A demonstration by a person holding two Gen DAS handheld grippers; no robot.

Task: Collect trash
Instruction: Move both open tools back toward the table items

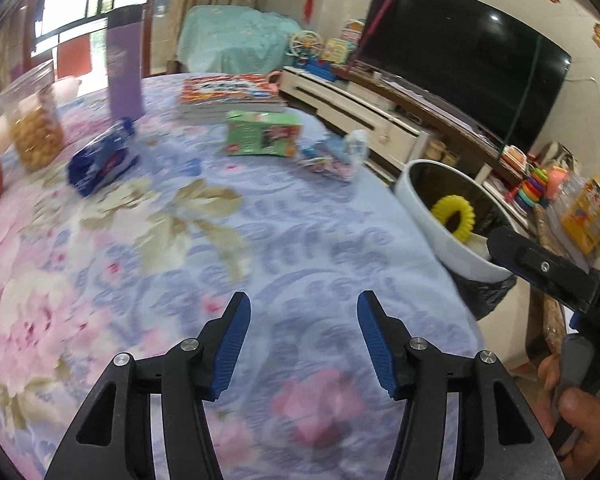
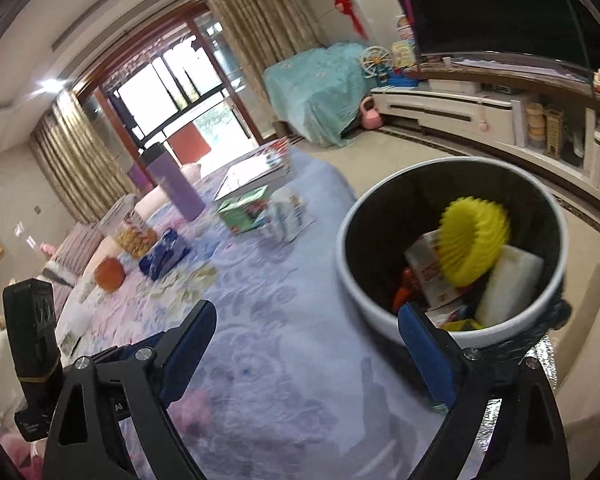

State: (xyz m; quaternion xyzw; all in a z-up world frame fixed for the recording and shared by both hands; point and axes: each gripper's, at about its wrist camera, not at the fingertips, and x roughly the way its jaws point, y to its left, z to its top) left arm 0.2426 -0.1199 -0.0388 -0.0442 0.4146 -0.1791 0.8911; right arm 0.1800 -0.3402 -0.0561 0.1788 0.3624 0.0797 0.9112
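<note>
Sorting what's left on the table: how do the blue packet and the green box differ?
The blue packet is soft and crumpled; the green box is rigid with flat printed faces. The blue packet lies beside the snack jar; the green box lies in front of the stacked books. Both rest on the floral tablecloth, outside the trash bin.

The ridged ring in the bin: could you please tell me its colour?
The ring is bright yellow, seen best from the right wrist.

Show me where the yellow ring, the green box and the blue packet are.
yellow ring (image 2: 474, 240): right wrist view, its ribbed side.
green box (image 1: 262, 138): left wrist view, its printed top.
blue packet (image 1: 100, 162): left wrist view, its middle.
</note>
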